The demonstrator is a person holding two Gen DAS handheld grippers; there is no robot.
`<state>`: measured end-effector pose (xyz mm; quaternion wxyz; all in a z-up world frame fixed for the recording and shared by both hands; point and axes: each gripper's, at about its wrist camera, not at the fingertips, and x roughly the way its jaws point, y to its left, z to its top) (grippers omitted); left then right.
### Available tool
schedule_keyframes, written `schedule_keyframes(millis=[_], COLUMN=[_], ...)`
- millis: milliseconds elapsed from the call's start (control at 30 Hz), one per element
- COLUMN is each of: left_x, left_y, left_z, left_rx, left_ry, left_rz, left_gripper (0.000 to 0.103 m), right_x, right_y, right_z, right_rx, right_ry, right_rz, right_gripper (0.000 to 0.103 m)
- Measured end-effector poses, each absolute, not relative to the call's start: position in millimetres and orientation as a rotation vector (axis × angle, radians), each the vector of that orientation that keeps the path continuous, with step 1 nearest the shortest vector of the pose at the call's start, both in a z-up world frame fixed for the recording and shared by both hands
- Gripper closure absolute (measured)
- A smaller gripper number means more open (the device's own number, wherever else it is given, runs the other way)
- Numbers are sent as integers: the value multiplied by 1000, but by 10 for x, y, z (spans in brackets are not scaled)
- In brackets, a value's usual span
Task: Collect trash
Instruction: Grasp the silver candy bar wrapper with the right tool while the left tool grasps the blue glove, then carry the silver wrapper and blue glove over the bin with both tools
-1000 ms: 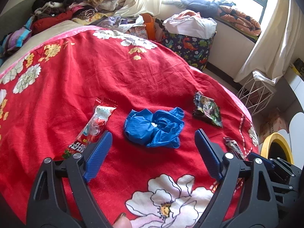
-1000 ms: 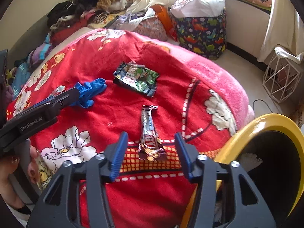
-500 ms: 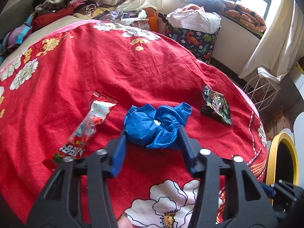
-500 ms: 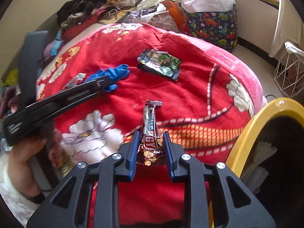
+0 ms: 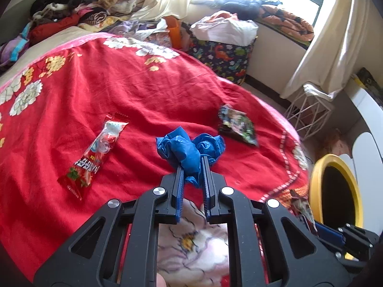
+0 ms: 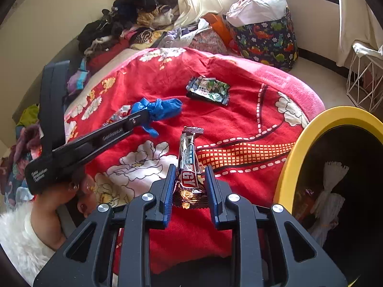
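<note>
My left gripper (image 5: 192,165) is shut on a crumpled blue glove (image 5: 189,149) and holds it just above the red floral blanket (image 5: 119,91); the glove also shows in the right wrist view (image 6: 158,108). My right gripper (image 6: 189,174) is shut on a silver snack bar wrapper (image 6: 188,157), lifted off the blanket. A red candy wrapper (image 5: 95,155) lies left of the glove. A dark green snack packet (image 5: 237,124) lies to its right, and shows in the right wrist view (image 6: 208,91). The yellow-rimmed trash bin (image 6: 311,148) stands at the right, with trash inside.
Piled clothes (image 5: 71,12) lie at the far end of the bed. A dinosaur-print laundry bag (image 5: 222,52) and a white wire basket (image 5: 308,112) stand on the floor beyond the bed. The bin also shows in the left wrist view (image 5: 335,191).
Both grippers closed: the left on the blue glove, the right on the snack bar wrapper. Both now hold their items raised off the blanket.
</note>
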<state>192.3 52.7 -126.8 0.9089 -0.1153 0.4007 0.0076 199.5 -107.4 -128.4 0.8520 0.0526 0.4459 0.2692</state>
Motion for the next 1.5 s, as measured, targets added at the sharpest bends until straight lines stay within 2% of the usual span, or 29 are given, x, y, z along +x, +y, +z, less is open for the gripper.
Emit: schedule_keyframes(millis=[500,1500], left_x=[1627,1397], left_y=[183,-298], left_z=[-837,-470], left_rx=[-200,-148], left_ry=[750,681], left_rz=[-96,-230], left_gripper=[95,95], right_x=[1813,1593], right_y=[-1352,-2110], right_z=[-1042,-756], right_rx=[161,241], right_ry=[876,779], right_rz=[543,391], right_gripper=[79,79])
